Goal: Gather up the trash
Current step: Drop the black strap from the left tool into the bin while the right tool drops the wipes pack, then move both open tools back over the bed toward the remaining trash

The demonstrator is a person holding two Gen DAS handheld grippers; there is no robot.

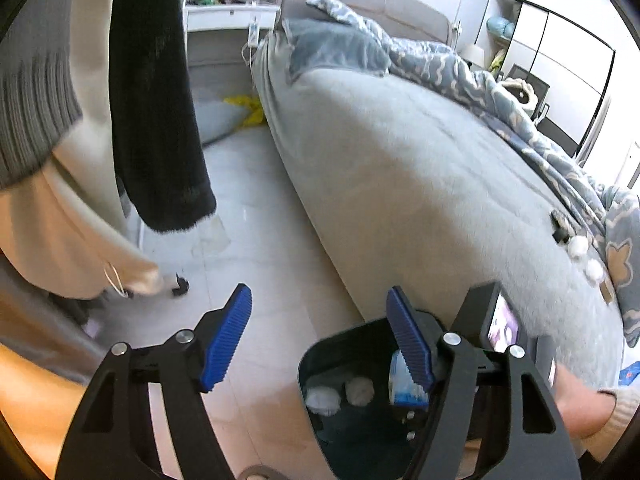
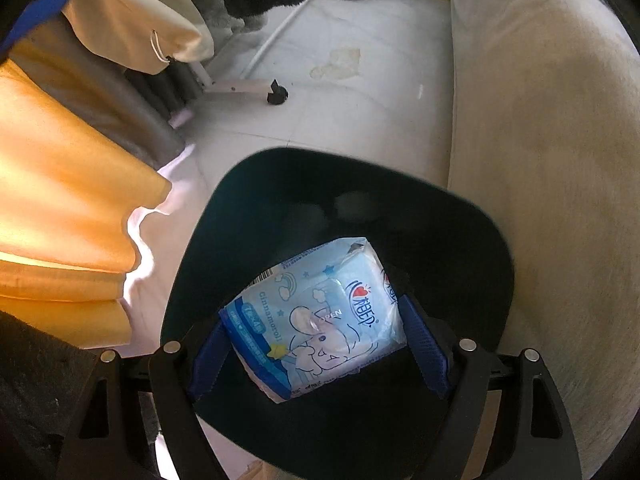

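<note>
A light-blue tissue pack (image 2: 316, 320) sits clamped between the right gripper's (image 2: 318, 344) blue pads, right over the mouth of the black bin (image 2: 280, 184) beside the bed (image 1: 400, 184). The left gripper (image 1: 320, 340) hangs open and empty above the tiled floor (image 1: 260, 240).

Right tool (image 2: 316, 344) pointing steeply down over the black trash bin (image 2: 248, 184), its blue pads (image 2: 430, 352) pressed on either side of a light-blue tissue pack (image 2: 316, 320), with grey bed (image 2: 552, 160) to the right, orange curtain (image 2: 60, 200) left, pale floor (image 2: 360, 92) beyond.
</note>
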